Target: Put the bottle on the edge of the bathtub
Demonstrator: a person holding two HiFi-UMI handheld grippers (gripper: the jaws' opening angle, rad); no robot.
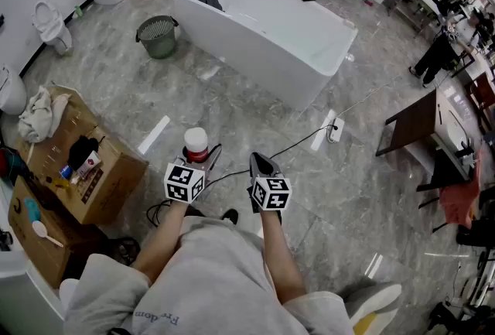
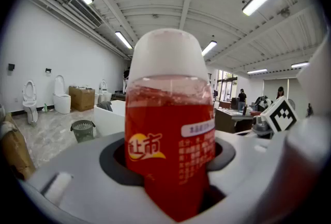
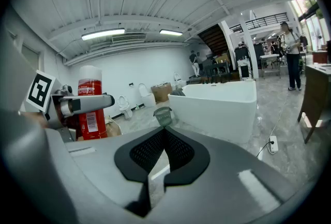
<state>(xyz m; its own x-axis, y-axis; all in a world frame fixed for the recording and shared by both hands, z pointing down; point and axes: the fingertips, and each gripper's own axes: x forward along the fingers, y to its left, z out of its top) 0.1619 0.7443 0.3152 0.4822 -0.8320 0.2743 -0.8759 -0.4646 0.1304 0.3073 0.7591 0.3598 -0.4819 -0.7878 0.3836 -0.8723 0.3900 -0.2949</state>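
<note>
Our left hand-held gripper (image 1: 199, 158) pinches the upright red bottle (image 1: 196, 141). The bathtub (image 1: 255, 47) stands well apart at one o'clock, long side facing us. Our right hand-held gripper (image 1: 261, 163) is pressed together, empty.

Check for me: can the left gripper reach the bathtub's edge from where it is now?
Probably not yet. The left gripper, holding the bottle, is well short of the bathtub, with open floor between. Nothing blocks the way except a cable lying on the floor; walking closer should do.
</note>
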